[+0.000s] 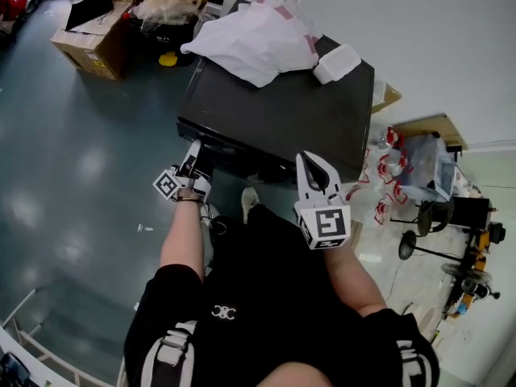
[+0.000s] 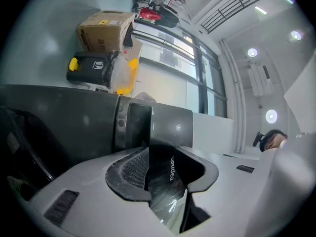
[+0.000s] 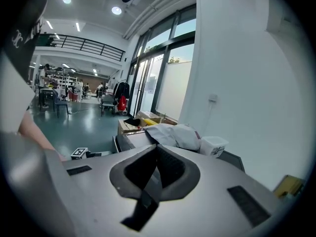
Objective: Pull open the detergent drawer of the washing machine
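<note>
Progress stands at the grasp, as far as these views let you judge; the pull itself is still ahead of you. The large black box-shaped washing machine (image 1: 274, 111) is directly in front of both pairs of jaws. Its glossy dark detergent drawer (image 2: 170, 174), a flat front panel with pale lettering, is at the machine's upper front corner, right between the jaws of your left gripper (image 1: 193, 153). Those jaws are part closed, and the panel fills the gap from pad to pad, so the hold looks made. From above, the drawer does not clearly stand out from the machine's front, so count it as not yet drawn open. Your right gripper (image 1: 313, 164) is raised off to the side, clear of the machine, with its jaws pressed together on nothing. What remains is a straight draw back toward yourself until the drawer slides out.
</note>
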